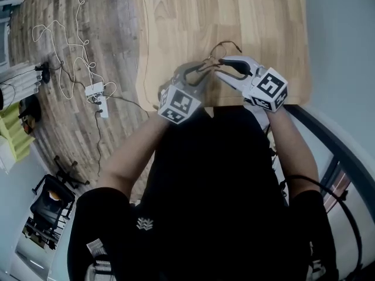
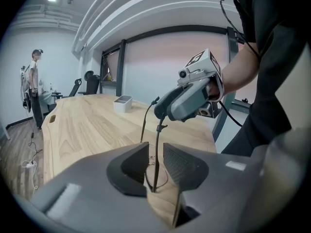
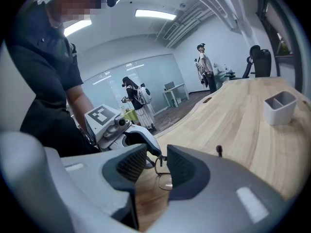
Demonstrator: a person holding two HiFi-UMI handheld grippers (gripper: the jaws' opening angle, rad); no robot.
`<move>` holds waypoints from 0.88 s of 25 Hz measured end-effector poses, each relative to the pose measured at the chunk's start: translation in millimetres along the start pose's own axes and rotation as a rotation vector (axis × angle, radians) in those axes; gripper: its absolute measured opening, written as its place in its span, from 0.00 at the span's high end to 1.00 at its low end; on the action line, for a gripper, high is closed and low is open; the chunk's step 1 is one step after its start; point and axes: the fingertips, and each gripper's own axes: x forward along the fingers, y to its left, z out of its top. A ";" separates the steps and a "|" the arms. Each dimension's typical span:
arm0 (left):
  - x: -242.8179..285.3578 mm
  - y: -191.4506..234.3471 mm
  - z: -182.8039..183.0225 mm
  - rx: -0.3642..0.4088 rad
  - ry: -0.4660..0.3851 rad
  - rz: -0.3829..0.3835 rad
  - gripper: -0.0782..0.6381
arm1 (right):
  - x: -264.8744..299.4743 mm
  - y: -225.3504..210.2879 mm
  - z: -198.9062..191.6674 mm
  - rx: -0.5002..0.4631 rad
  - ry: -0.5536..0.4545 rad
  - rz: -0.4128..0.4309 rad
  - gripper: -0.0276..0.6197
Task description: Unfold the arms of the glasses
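Note:
Thin dark-rimmed glasses (image 1: 218,52) are between my two grippers over the wooden table's (image 1: 176,22) near edge. In the left gripper view one slim arm of the glasses (image 2: 156,154) stands up through the gap of my left gripper (image 2: 155,160). Its jaws are open and neither pad presses the arm. A second arm (image 2: 144,125) curves up behind. My right gripper (image 3: 156,165) faces the left gripper (image 3: 127,139) closely. Its jaws stand apart with a lens and rim of the glasses (image 3: 164,174) in the gap. I see no pad pressing on them. My right gripper's (image 2: 161,110) tips sit just above the upright arm.
A small white tray (image 3: 279,107) stands farther along the table (image 3: 233,125). Cables and a power strip (image 1: 98,96) lie on the floor left of the table. People stand in the room beyond (image 3: 204,67). The table's near edge (image 1: 234,105) is right under my hands.

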 end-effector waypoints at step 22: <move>-95.8 6.6 -26.7 -0.025 -0.040 0.113 0.75 | 20.1 93.7 -0.3 -0.077 0.037 0.067 0.77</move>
